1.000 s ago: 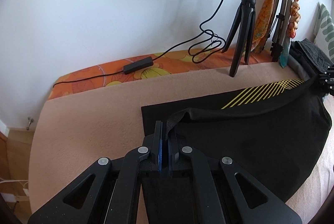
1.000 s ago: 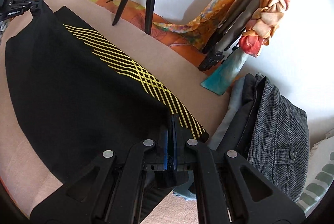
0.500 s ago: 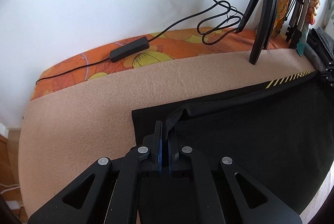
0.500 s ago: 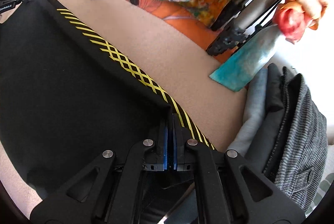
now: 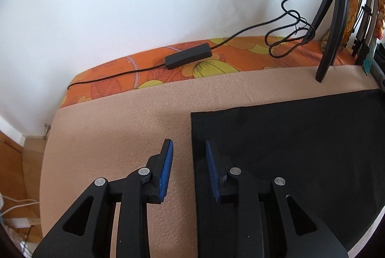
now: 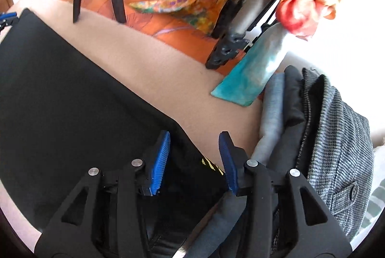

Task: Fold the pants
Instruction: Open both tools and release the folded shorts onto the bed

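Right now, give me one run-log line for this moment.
left gripper: open, over pants edge | right gripper: open, over pants corner | pants: flat on blanket

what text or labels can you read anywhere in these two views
None can be read in either view.
The black pants show no print apart from a sliver of yellow stripe pattern, which is not lettering.
The cable's black box carries no visible label.

a black tripod [image 5: 333,17] and cable adapter [image 5: 187,58] stand near the wall; folded grey clothes [image 6: 332,137] beside a turquoise scarf [image 6: 252,75].
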The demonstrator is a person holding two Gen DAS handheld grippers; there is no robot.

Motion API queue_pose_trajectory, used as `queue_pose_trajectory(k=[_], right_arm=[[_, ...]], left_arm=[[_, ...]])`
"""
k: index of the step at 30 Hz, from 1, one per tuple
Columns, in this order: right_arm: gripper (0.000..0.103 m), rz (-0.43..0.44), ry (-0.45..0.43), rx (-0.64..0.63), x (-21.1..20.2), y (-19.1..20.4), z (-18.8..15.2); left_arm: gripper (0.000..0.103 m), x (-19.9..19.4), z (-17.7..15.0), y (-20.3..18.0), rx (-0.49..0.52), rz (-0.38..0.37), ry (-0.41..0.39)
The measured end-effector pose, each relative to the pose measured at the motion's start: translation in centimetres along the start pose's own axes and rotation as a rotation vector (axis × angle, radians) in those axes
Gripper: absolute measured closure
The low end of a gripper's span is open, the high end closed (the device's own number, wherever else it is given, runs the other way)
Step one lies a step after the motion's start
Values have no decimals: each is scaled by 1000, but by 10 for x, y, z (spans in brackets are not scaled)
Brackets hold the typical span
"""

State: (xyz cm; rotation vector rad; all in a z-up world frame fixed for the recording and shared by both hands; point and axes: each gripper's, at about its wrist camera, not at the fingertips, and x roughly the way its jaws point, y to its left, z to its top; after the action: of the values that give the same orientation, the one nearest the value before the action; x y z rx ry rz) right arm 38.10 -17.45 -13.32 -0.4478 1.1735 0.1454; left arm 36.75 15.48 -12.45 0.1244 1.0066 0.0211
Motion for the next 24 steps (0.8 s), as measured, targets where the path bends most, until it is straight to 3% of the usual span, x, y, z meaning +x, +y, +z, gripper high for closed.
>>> queue_pose_trajectory(k=[6,10,16,24], right_arm=[[44,47,-118,55,-44,-6,-6],[41,141,-207,128,-89,0,-26],[41,291,-308,97,-137,49,-62],[41,378,-310,-106,-139,143,-84]], left_arm=[[68,-46,-13,12,-41,-39,-55],[65,-85,-28,5,-66,-132,-98],[65,-121,-62,-17,-47,-261,-106],[65,-117,-101,-52,62,-368,-22]])
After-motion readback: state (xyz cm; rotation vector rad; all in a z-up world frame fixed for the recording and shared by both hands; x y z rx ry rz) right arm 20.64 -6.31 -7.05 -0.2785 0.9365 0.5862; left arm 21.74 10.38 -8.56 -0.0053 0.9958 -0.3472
